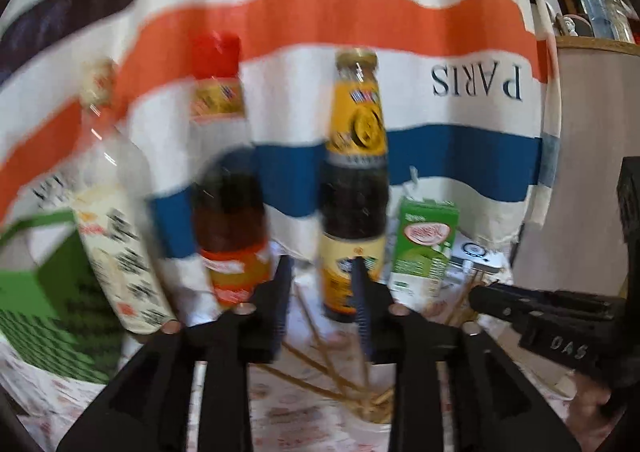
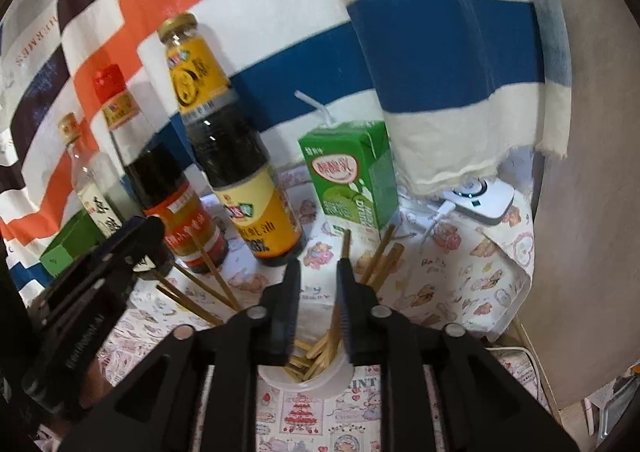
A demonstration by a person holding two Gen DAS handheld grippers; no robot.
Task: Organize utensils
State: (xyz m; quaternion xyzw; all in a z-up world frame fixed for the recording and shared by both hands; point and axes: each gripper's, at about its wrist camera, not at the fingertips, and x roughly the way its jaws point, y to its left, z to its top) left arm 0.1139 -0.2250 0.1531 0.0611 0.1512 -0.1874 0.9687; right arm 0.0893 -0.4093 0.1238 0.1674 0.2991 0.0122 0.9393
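Several wooden chopsticks [image 2: 208, 264] stand fanned out in a white cup [image 2: 344, 370] on the patterned tablecloth. My right gripper [image 2: 318, 268] hovers just above the cup, jaws open, one chopstick [image 2: 345, 244] rising between them without being clamped. My left gripper [image 1: 322, 268] is open and empty above the same chopsticks [image 1: 316, 336]; the view is blurred. The left gripper also shows at the left of the right wrist view [image 2: 132, 244], and the right gripper at the right of the left wrist view [image 1: 496, 298].
Three sauce bottles [image 2: 236, 156] stand in a row behind the cup, with a green drink carton [image 2: 352, 180] and a green box [image 2: 68, 244]. A white device with a cable [image 2: 484, 196] lies at the right. A striped cloth [image 2: 440, 32] hangs behind.
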